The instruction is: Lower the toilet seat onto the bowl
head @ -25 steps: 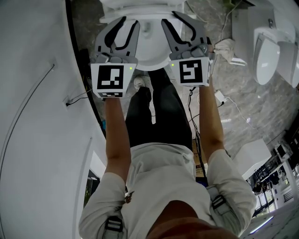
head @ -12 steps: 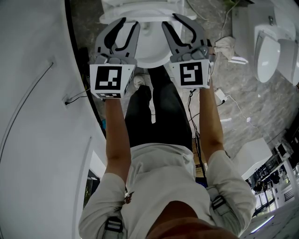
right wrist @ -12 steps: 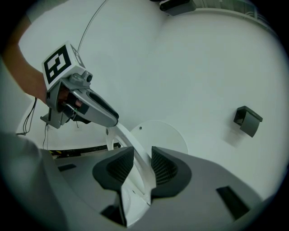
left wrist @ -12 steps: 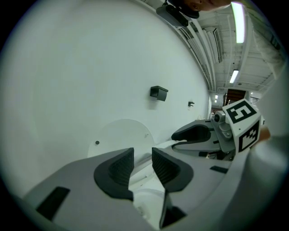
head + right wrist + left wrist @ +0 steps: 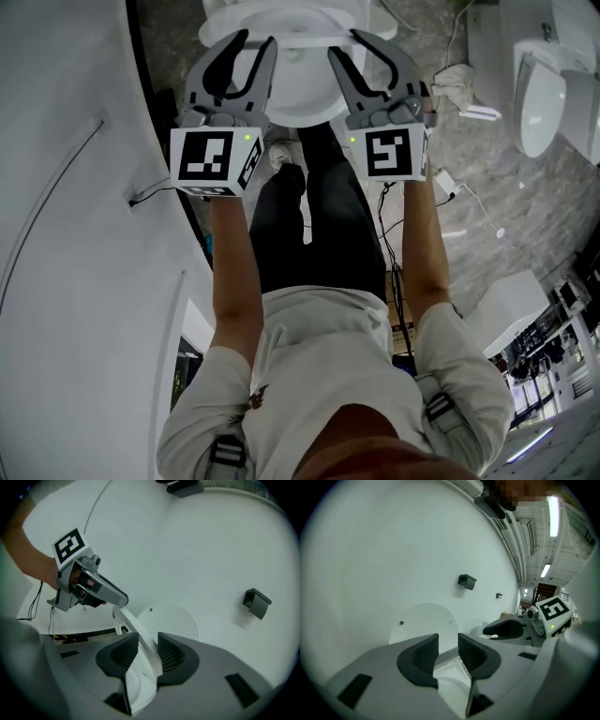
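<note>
**Head view.** The person stands over the toilet. The left tongs point(image 5: 255, 42) and right tongs point(image 5: 345, 42) reach to either side of the toilet seat point(image 5: 300, 112), which lies over the bowl point(image 5: 292, 70) at the top of the frame. One tool on each flank presumably keeps the ring level and stops it slamming.

**Left gripper view.** The pads stand spread and have just been opening. Only a pale edge shows through the gap, and nothing is pinched. A round white lid point(image 5: 424, 620) stands upright behind (if it is a lid).

**Right gripper view.** These jaws have also just been opening. The seat's rim runs between the pads with a clear gap on one side, so it is straddled, not clamped. I read this as letting go. I cannot tell whether the seat rests fully flat.

**Writing.** Only black-and-white square codes show on each marker cube point(image 5: 208, 159). No brand or words are legible.
</note>
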`<state>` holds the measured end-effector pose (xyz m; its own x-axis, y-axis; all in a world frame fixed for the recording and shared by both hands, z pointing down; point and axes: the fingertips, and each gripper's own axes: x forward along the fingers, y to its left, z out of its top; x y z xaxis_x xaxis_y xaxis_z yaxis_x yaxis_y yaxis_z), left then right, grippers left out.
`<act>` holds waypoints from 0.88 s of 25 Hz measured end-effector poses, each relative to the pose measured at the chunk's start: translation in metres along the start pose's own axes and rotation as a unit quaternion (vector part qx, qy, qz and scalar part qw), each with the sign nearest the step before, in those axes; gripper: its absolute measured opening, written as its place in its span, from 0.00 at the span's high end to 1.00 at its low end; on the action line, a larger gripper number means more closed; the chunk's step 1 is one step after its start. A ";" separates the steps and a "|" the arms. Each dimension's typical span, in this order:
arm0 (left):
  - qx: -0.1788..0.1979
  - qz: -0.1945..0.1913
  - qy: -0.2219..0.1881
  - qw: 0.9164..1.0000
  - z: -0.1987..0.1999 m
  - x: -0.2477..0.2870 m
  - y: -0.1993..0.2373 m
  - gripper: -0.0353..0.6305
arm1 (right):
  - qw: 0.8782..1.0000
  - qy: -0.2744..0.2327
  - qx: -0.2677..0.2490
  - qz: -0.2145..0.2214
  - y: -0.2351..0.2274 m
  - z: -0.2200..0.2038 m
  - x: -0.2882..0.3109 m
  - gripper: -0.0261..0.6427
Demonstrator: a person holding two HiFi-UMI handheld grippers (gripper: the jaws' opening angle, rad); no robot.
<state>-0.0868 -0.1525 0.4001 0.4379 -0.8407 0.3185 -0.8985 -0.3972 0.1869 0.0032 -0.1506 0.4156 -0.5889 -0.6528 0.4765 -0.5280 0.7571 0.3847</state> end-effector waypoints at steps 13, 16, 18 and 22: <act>-0.003 -0.011 0.018 1.000 -0.027 -0.014 -0.012 0.76 | 1.000 0.030 0.000 0.003 0.027 -0.017 -0.017 0.75; -0.004 -0.013 0.023 1.000 -0.033 -0.015 -0.016 0.76 | 0.999 0.038 0.006 0.004 0.031 -0.022 -0.021 0.74; -0.004 -0.014 0.026 1.000 -0.037 -0.018 -0.018 0.76 | 0.999 0.042 0.005 0.007 0.035 -0.025 -0.023 0.74; -0.005 -0.017 0.031 0.999 -0.044 -0.022 -0.021 0.76 | 0.999 0.051 0.003 0.011 0.042 -0.030 -0.027 0.74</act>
<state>-0.0760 -0.1089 0.4302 0.4702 -0.8018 0.3687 -0.8825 -0.4217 0.2085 0.0151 -0.1003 0.4424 -0.5355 -0.6296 0.5629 -0.5199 0.7710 0.3679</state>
